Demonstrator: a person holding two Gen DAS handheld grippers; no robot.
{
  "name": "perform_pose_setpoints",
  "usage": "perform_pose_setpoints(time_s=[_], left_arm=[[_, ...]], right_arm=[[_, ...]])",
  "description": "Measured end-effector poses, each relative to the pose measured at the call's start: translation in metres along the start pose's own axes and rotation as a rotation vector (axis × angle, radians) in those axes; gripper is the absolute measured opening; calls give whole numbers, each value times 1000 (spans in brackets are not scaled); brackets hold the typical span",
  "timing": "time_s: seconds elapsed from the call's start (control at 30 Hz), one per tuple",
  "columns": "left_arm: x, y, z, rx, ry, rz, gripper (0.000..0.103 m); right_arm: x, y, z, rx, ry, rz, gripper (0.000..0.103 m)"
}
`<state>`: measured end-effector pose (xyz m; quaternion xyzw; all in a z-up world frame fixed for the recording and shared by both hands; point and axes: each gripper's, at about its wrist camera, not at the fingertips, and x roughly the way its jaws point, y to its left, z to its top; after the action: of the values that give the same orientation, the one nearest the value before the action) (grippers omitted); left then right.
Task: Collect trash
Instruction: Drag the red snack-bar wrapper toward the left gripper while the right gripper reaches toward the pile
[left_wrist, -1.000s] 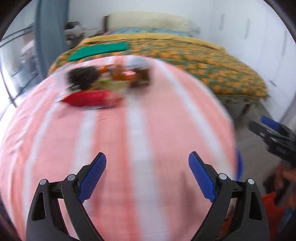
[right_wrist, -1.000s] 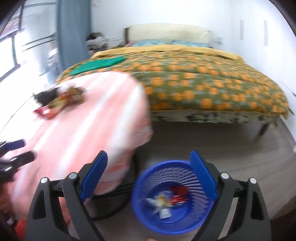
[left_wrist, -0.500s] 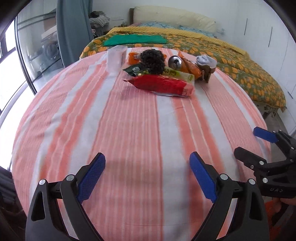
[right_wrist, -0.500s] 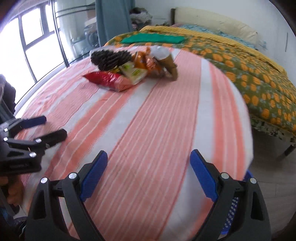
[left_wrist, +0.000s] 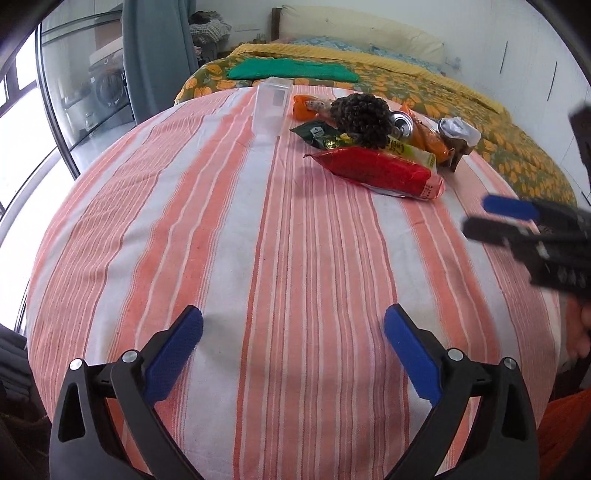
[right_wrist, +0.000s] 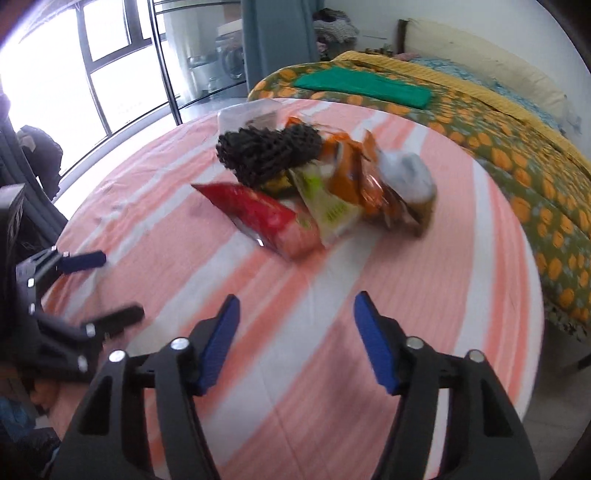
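Note:
A pile of trash lies at the far side of the striped table: a red snack bag, a dark crinkled wad, a green-yellow wrapper, orange wrappers, a can and a white crumpled cup. My left gripper is open and empty over the near table. My right gripper is open and empty, short of the red bag; it also shows in the left wrist view.
A clear plastic container stands left of the pile. A bed with an orange-flowered cover and a green cloth lies behind the table. A window and curtain are at the left.
Both grippers swung from the floor and blue basket onto the table. The right gripper has moved closer to the trash pile. Both stay open and empty.

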<state>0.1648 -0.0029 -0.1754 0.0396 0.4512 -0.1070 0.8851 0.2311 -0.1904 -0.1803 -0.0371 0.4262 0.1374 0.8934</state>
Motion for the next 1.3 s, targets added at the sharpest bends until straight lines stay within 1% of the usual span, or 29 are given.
perform_pose_setpoints(time_s=[0.1, 0.13, 0.17, 0.2, 0.27, 0.3, 0.33, 0.37, 0.4, 0.43, 0.47, 0.5, 0.57, 0.63, 0.73, 0.77, 0.8, 0.87, 0.93, 0.97, 1.03, 1.1, 1.17, 1.23, 1.3], left_arm=[[0, 2, 0, -10, -5, -13, 97], [0, 2, 0, -14, -7, -17, 97], [0, 3, -1, -16, -8, -19, 97], [0, 3, 0, -16, -8, -19, 97], [0, 3, 0, -18, -10, -22, 97], [0, 4, 0, -20, -11, -25, 97], [0, 4, 0, -23, -13, -28, 97], [-1, 5, -1, -29, -16, -34, 97], [-2, 6, -1, -34, -19, -40, 97], [-2, 6, -2, -37, -21, -43, 97], [-2, 6, -2, -39, -22, -45, 97], [-2, 5, -2, -38, -22, -45, 97], [-2, 4, -2, -34, -20, -39, 97], [-2, 3, -2, -32, -20, -41, 97], [-4, 5, -1, -46, -27, -67, 97], [-4, 6, 0, -53, -28, -78, 97], [-5, 6, 3, -73, -31, -103, 97], [-6, 4, 15, -124, -33, -161, 97], [-7, -6, 30, -137, -46, -172, 97], [-7, -13, 39, -132, -58, -167, 97], [1, -29, 59, -112, -73, -119, 97], [17, -38, 74, -123, -63, -61, 97], [31, -40, 84, -144, -45, -27, 96], [42, -41, 88, -139, -13, -1, 89], [49, -39, 88, -129, 13, 1, 82]], right_arm=[[16, 0, 22, 36, 2, 14, 57], [20, -1, 26, 46, 9, 12, 55], [24, -1, 28, 54, 14, 10, 50], [28, 0, 31, 57, 21, 26, 49], [33, 7, 33, 50, 42, 85, 48], [33, 12, 32, 57, 51, 170, 47], [31, 16, 30, 79, 52, 294, 47], [23, 21, 27, 91, 36, 440, 47], [17, 24, 25, 82, 21, 489, 47], [9, 27, 22, 64, 6, 519, 47], [4, 28, 19, 55, 0, 517, 47], [-1, 26, 15, 52, 0, 472, 47], [-6, 22, 7, 33, 2, 348, 48], [-7, 22, -6, -49, 20, 119, 48], [-4, 11, -23, -48, 48, -18, 48], [-2, 9, -27, -45, 55, -54, 55], [-3, 5, -32, -35, 43, -76, 59], [-2, -4, -36, 2, 24, -81, 65], [-1, -8, -38, 26, 8, -78, 68], [1, -8, -40, 37, -8, -80, 70], [-1, -8, -42, 41, -19, -85, 70], [-1, -9, -43, 47, -23, -84, 71], [0, -10, -40, 52, -28, -91, 70], [-1, -9, -40, 59, -32, -106, 70], [-2, -11, -42, 70, -33, -104, 70]])
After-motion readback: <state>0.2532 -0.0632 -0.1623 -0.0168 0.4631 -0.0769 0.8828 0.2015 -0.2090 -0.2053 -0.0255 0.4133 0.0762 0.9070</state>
